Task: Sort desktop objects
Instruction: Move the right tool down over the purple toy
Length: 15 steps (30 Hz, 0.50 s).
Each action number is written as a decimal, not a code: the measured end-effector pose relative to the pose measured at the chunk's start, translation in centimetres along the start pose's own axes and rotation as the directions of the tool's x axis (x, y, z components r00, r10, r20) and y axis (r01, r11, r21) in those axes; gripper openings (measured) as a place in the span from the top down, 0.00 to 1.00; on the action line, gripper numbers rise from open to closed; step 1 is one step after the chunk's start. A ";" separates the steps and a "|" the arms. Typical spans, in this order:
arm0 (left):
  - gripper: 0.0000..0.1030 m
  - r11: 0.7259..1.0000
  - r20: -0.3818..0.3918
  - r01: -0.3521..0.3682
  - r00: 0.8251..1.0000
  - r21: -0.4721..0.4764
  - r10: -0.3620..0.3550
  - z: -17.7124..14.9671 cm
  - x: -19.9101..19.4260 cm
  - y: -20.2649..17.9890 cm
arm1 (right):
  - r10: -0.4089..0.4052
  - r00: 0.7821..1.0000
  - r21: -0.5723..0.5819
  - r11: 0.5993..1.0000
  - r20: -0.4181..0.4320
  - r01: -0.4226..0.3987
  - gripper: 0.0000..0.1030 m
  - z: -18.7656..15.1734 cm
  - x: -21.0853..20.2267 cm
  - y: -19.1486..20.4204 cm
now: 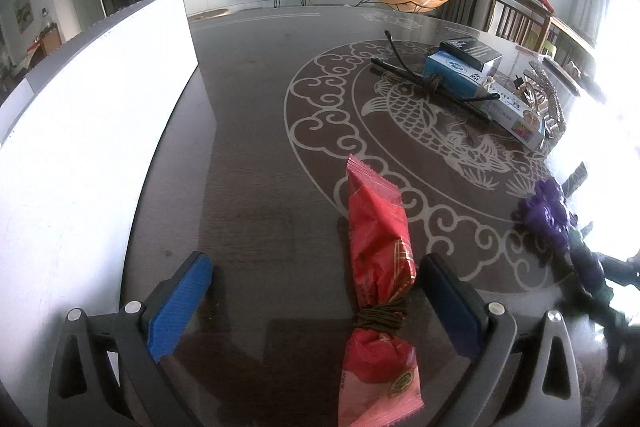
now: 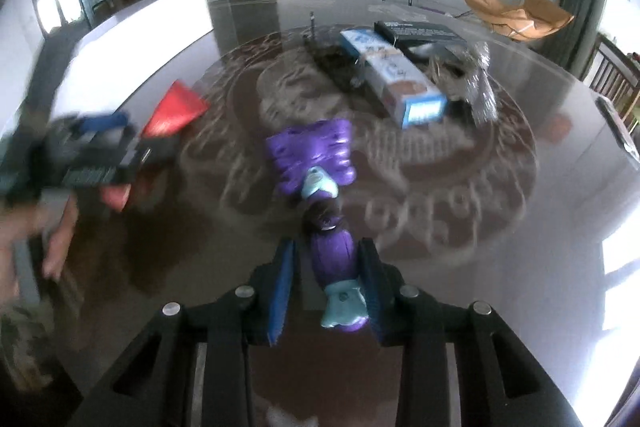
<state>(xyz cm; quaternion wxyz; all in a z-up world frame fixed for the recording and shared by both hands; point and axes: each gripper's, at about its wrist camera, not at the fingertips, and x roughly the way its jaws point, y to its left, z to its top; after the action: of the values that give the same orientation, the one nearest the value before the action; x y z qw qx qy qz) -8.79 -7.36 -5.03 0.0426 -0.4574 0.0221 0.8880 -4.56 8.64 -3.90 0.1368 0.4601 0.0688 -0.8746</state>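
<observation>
Left wrist view: the left gripper (image 1: 316, 291) is sitting low over the dark round glass-topped table with a white fish-and-cloud pattern (image 1: 256, 131), its blue-padded fingers (image 1: 180, 307) spread wide. A long red foil snack packet tied at the waist with dark cord (image 1: 376, 287) is lying between them, nearer the right finger and looking just in contact with it; the left finger is standing well clear. A white board (image 1: 80, 131) is running along the table's left edge. Farther right, a pile of blue and black cardboard boxes (image 1: 472, 75) is resting with a black cable bundle (image 1: 420, 79) beside it.

Right wrist view (motion-blurred): the right gripper (image 2: 326, 291) is gripping a purple plastic toy figure with pale teal trim (image 2: 332, 255) by its lower body, both fingers pressing its sides. The toy's frilled purple upper part is extending forward over the table. The left gripper (image 2: 100, 147) is showing at far left, over the red packet (image 2: 176, 111).
</observation>
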 end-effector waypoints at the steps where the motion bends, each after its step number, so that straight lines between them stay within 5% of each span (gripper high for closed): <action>1: 0.00 1.000 0.000 0.000 1.000 0.000 0.000 0.0 0.0 0.0 | 0.000 1.000 0.004 1.000 -0.005 0.000 0.31 -0.1 0.2 0.0; 9: 0.00 1.000 0.000 0.000 1.000 0.000 0.000 0.0 0.0 0.0 | -0.002 1.000 -0.014 1.000 0.000 0.002 0.00 1.3 1.3 0.5; 15: 0.00 1.000 0.000 0.000 1.000 0.000 0.000 0.0 0.0 0.0 | -0.010 1.000 -0.010 1.000 0.018 0.010 0.00 1.3 1.5 0.8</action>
<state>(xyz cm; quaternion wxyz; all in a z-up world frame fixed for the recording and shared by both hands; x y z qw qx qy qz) -8.84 -7.34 -5.04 0.0424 -0.4573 0.0219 0.8880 -6.14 7.29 -4.37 0.1353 0.4512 0.0744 -0.8790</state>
